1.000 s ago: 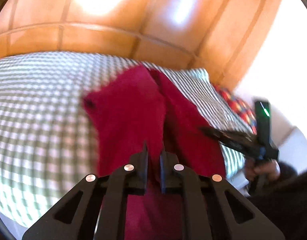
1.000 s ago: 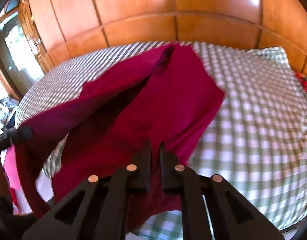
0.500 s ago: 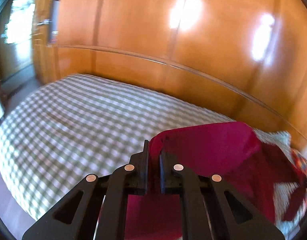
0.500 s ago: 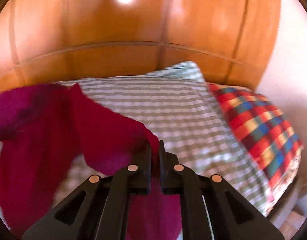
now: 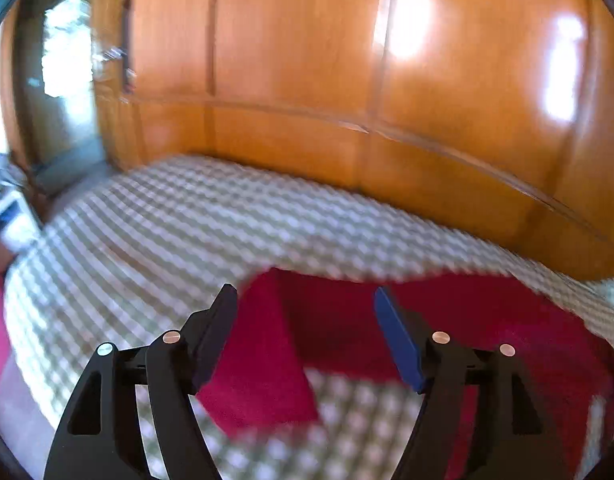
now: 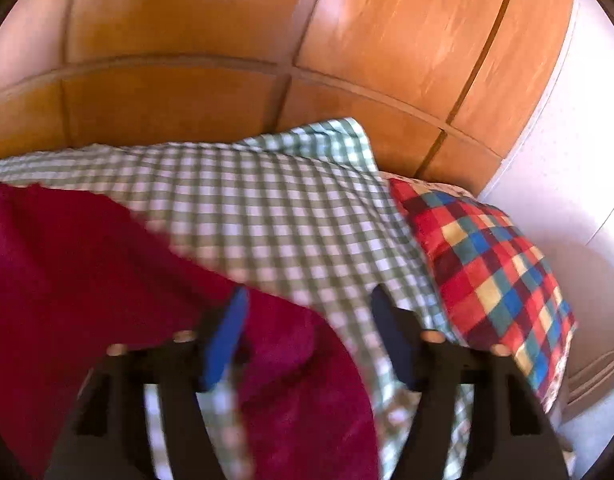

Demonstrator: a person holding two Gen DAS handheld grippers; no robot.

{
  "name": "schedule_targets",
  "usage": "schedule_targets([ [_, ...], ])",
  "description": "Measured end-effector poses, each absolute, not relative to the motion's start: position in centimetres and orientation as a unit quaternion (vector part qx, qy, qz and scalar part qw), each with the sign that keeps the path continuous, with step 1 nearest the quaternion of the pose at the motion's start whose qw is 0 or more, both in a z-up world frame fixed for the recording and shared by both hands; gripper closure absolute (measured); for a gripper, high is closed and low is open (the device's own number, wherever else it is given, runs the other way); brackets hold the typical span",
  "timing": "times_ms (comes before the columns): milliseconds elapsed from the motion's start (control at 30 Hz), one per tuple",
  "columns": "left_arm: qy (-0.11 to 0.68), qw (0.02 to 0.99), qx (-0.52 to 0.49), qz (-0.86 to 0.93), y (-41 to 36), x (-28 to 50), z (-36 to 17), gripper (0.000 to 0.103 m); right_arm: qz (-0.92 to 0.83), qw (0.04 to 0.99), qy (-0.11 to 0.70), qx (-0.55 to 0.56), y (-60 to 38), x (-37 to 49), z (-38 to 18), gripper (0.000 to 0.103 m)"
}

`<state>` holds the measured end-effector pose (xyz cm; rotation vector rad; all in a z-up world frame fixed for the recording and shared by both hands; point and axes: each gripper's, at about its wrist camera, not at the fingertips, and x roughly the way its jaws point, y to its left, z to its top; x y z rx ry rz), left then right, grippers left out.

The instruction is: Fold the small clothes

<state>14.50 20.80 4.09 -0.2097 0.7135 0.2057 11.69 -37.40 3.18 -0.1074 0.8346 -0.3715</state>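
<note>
Black jaws of the left gripper (image 5: 305, 334) stand wide and are opening; the blue pad (image 5: 399, 344) on one finger shows bare, and nothing is pinched between them. Through the gap lies the red garment (image 5: 347, 320), spread on the bed (image 5: 147, 232) below and ahead of the fingertips, not gripped. One flap of it runs down toward the left finger, and a broader dark band stretches off to the right edge of the view. Checked green and white cloth of the bed shows under and around it, also in the patch between flap and band.

The right gripper (image 6: 307, 320) is likewise opening, its jaws well apart, with blur over the fingers. The garment (image 6: 87, 280) lies under and left of its left finger and reaches into the gap, but the pads do not press on it. It covers the lower left of this view, resting on the bed (image 6: 267, 208).

Further out, a pillow (image 6: 487, 272) in red, blue and yellow checks sits at the bed's right end, touching the checked cover. Behind the bed rises a glossy wooden panel wall (image 5: 347, 80) with bright reflections. At the far left of the left view a doorway (image 5: 63, 80) shows, blurred.
</note>
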Motion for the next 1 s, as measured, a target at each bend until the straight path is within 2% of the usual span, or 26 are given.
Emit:
schedule_targets([
  [133,0.401,0.902,-0.151,-0.049,17.3,9.8,0.7,0.033,-0.002,0.876,0.477,0.079,-34.4,5.9,1.7,0.036],
  [300,0.467,0.842,-0.195,-0.185,11.8,3.8,-4.3,0.033,0.229,0.757,0.574,0.213,-28.1,-2.5,-2.7,0.036],
  [467,0.496,0.805,-0.224,-0.235,7.8,1.1,-7.0,0.033,0.275,0.715,0.577,0.284,-24.7,-5.6,-5.1,0.035],
  [500,0.5,0.805,-0.223,-0.228,6.9,1.0,-7.4,0.035,0.267,0.716,0.575,0.293,-24.3,-5.3,-5.5,0.041],
  [533,0.501,0.808,-0.22,-0.22,6.3,1.0,-7.7,0.048,0.263,0.717,0.574,0.296,-23.9,-5.0,-5.8,0.05],
  [567,0.502,0.811,-0.211,-0.213,5.7,1.2,-7.8,0.068,0.263,0.719,0.572,0.293,-23.4,-4.9,-5.9,0.072],
  [600,0.507,0.815,-0.189,-0.205,5.0,1.6,-7.9,0.078,0.259,0.73,0.568,0.279,-22.9,-4.6,-5.4,0.087],
  [633,0.508,0.82,-0.172,-0.199,4.7,2.0,-7.9,0.09,0.259,0.74,0.562,0.264,-22.8,-4.5,-4.7,0.092],
  [667,0.505,0.823,-0.167,-0.198,4.6,2.0,-7.6,0.094,0.257,0.752,0.554,0.249,-22.9,-4.6,-3.8,0.097],
  [867,0.464,0.845,-0.175,-0.201,8.6,0.8,-3.4,0.095,0.187,0.834,0.49,0.172,-28.7,-6.8,1.9,0.097],
  [1000,0.47,0.847,-0.166,-0.183,11.8,-1.7,-3.6,0.095,0.124,0.838,0.517,0.125,-31.8,-8.1,0.9,0.097],
])
